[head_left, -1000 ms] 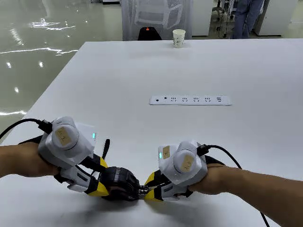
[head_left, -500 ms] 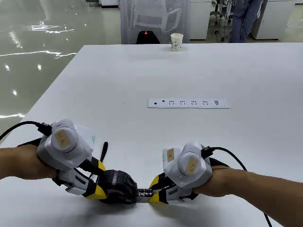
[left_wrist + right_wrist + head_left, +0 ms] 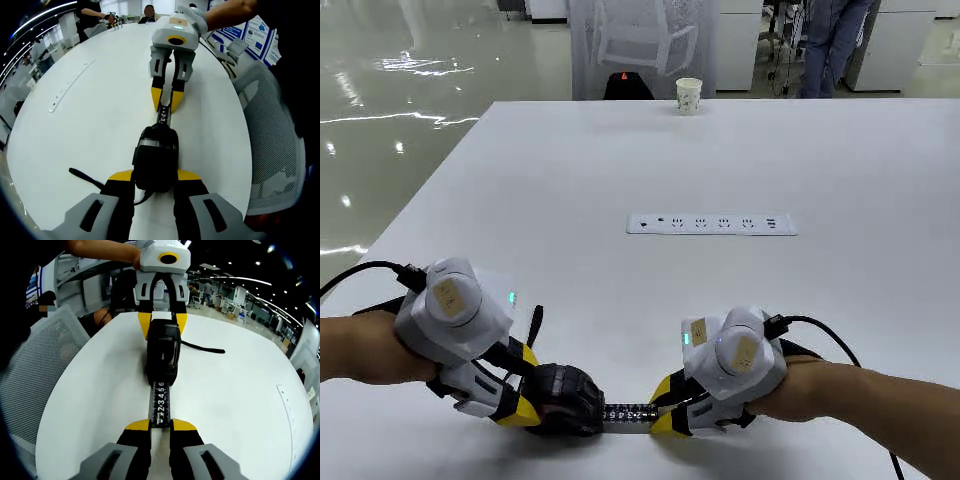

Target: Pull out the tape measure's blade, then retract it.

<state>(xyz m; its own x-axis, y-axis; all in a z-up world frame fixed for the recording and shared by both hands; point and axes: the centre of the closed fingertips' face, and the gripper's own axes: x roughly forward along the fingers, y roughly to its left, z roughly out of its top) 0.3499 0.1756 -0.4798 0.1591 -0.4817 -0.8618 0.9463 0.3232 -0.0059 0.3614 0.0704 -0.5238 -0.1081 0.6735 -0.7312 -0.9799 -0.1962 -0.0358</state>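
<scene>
A black tape measure (image 3: pixel 565 399) lies on the white table (image 3: pixel 650 160) near its front edge. My left gripper (image 3: pixel 532 404) is shut on its case (image 3: pixel 155 156); a black wrist strap (image 3: pixel 85 176) trails from it. A short length of black blade (image 3: pixel 629 411) with white numbers runs out to the right. My right gripper (image 3: pixel 658 414) is shut on the blade's end. In the right gripper view the blade (image 3: pixel 159 404) leads from my right gripper (image 3: pixel 159 426) up to the case (image 3: pixel 163 351). In the left gripper view the right gripper (image 3: pixel 169 99) pinches the blade (image 3: pixel 164 114).
A white power strip (image 3: pixel 710 224) lies mid-table. A paper cup (image 3: pixel 688 95) stands at the far edge, with a mesh chair (image 3: pixel 638 45) behind it. A mesh chair back (image 3: pixel 272 145) is close to the near table edge. Cables (image 3: pixel 830 335) trail from both grippers.
My right gripper has drawn away to the right with the blade's end, so a short stretch of blade now spans the gap. The left gripper keeps hold of the case.
</scene>
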